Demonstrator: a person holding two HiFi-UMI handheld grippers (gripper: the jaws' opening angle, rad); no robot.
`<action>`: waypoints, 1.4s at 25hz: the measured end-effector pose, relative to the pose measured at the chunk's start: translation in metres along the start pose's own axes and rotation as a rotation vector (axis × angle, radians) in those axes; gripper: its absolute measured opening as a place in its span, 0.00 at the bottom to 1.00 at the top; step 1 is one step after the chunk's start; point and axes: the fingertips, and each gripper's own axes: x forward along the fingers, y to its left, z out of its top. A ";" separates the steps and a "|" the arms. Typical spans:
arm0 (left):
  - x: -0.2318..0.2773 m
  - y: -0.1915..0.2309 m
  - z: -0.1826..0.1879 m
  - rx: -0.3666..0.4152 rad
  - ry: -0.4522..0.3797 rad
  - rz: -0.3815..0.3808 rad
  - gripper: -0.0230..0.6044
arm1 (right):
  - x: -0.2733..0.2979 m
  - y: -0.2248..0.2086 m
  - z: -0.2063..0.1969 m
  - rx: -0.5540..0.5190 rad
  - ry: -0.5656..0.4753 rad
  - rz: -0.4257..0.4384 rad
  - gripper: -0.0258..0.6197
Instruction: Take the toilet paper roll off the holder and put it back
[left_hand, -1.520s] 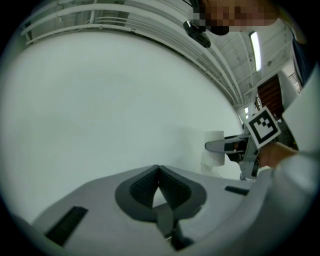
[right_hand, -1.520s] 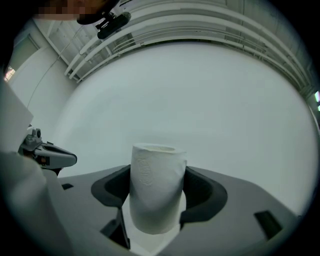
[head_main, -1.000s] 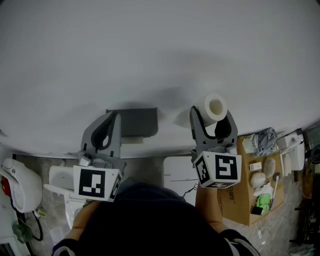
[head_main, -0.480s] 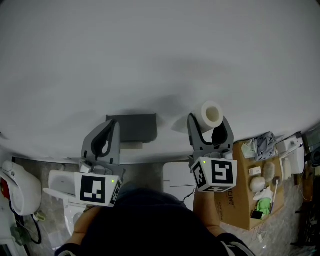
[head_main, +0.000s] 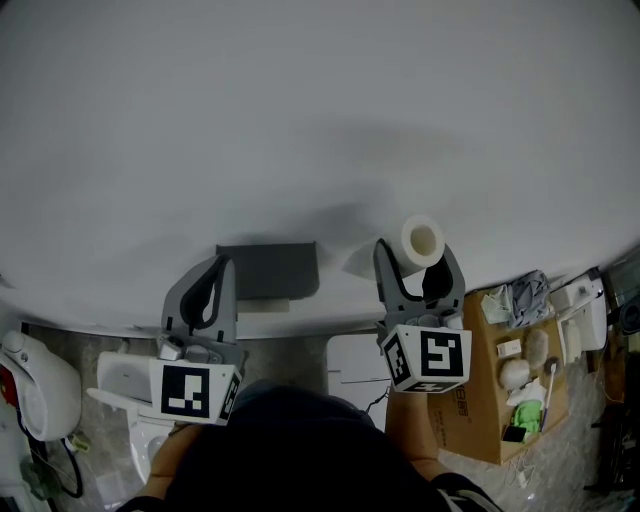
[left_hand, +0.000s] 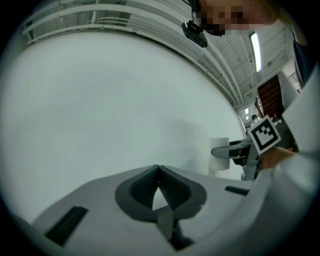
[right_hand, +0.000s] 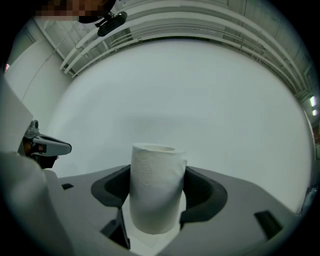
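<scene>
My right gripper (head_main: 421, 262) is shut on the white toilet paper roll (head_main: 422, 240), held off the wall to the right of the grey holder (head_main: 268, 270). In the right gripper view the roll (right_hand: 157, 187) stands upright between the two dark pads, its open core facing up. My left gripper (head_main: 212, 283) is shut with nothing in it, just left of and below the holder. From the left gripper view its pads (left_hand: 159, 192) meet at the tips, and the roll (left_hand: 218, 157) shows far right in the other gripper.
A plain white wall (head_main: 300, 120) fills most of each view. A white toilet (head_main: 125, 385) stands below left. At the right, a cardboard box (head_main: 510, 375) holds several small items. A white device (head_main: 40, 370) sits at the far left on the floor.
The right gripper with the roll has shifted slightly left and closer to the wall. The left gripper has stayed nearly still beside the holder.
</scene>
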 end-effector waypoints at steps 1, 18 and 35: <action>0.001 0.001 -0.001 -0.001 0.001 -0.003 0.04 | 0.001 0.001 0.000 -0.001 0.002 -0.002 0.53; -0.003 0.024 0.001 -0.029 0.003 -0.050 0.04 | 0.003 0.015 0.011 -0.018 0.015 -0.058 0.53; -0.013 0.038 -0.010 -0.018 -0.026 -0.092 0.04 | 0.006 0.033 0.024 -0.027 -0.029 -0.100 0.53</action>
